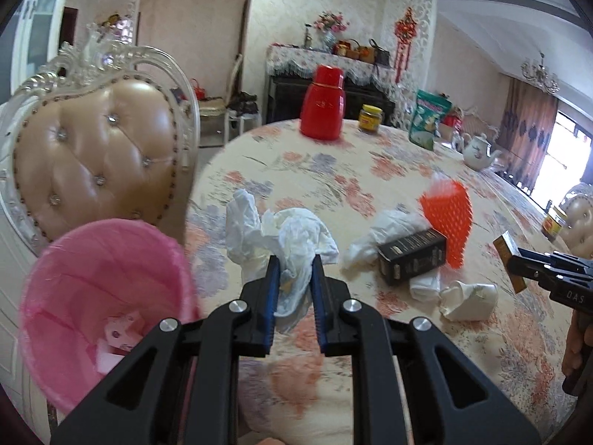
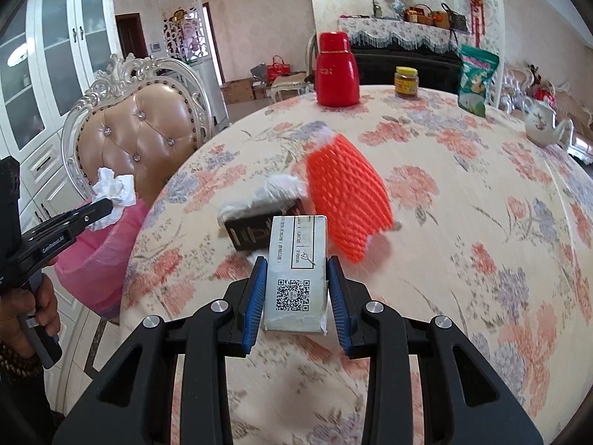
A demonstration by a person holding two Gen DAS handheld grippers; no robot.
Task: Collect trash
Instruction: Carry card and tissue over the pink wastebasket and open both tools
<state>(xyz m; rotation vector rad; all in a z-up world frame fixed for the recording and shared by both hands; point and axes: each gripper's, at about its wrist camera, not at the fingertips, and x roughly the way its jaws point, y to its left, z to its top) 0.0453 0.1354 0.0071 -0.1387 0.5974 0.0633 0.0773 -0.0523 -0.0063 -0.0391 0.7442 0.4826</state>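
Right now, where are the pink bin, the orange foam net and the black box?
pink bin (image 1: 92, 270), left wrist view, inner wall of its liner.
orange foam net (image 2: 346, 193), right wrist view, middle of its mesh.
black box (image 1: 411, 256), left wrist view, its long side face.

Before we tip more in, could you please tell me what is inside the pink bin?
The pink bin holds a few pale paper scraps near its bottom. The left tool's black frame covers part of the inside.

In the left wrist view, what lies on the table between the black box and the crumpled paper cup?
A folded white tissue lies between the black box and the crumpled paper cup, shown only in the left wrist view.
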